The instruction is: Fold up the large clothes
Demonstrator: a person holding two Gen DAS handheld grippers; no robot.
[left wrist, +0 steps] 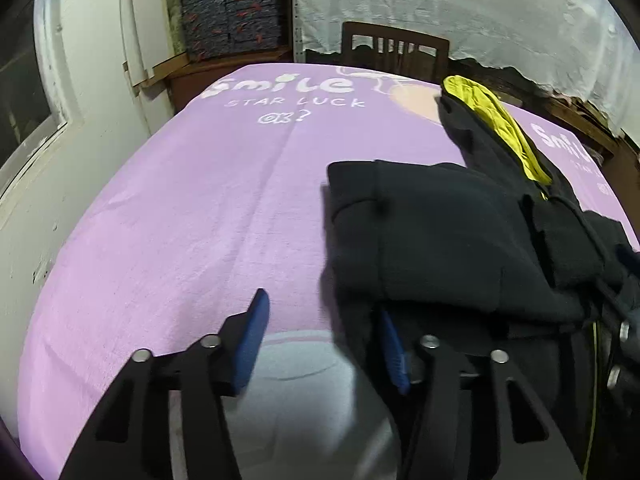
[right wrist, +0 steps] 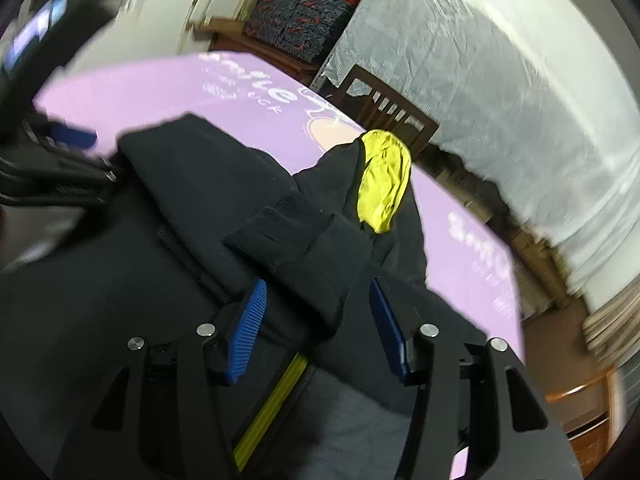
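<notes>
**Black hooded garment on lilac bed cover, both grippers at its near end**

Lilac cover (left wrist: 208, 208), printed in white with "Smile STAR LUCK ok?" toward its far edge, spreads over a broad surface. White wall and a window frame stand off its left edge; a dark wooden chair (left wrist: 394, 50) stands beyond the far edge, against a pale hanging sheet (left wrist: 460, 8). Stacked patterned boxes (left wrist: 232, 16) sit on a shelf off the far left corner.

Item: black garment (left wrist: 432, 232), thick fabric, partly folded, lying on the right half of the cover and reaching toward the near edge. Its hood (right wrist: 382, 176), lined in yellow, points toward the far right part of the cover, near the chair. A ribbed cuff (right wrist: 280, 226) lies across the folded body. A yellow strip, apparently a zip edge, shows at the near end in the right wrist view.

Left gripper (left wrist: 324, 344): jaws apart. Left blue pad hangs over bare cover; right pad sits at the garment's left edge, partly hidden by cloth. No cloth is pinched between the pads.

Right gripper (right wrist: 318, 324): jaws apart, astride a fold of the black garment near its cuff. Cloth lies between the pads, yet a gap shows beside each pad, so no firm grip is seen. View is blurred.
</notes>
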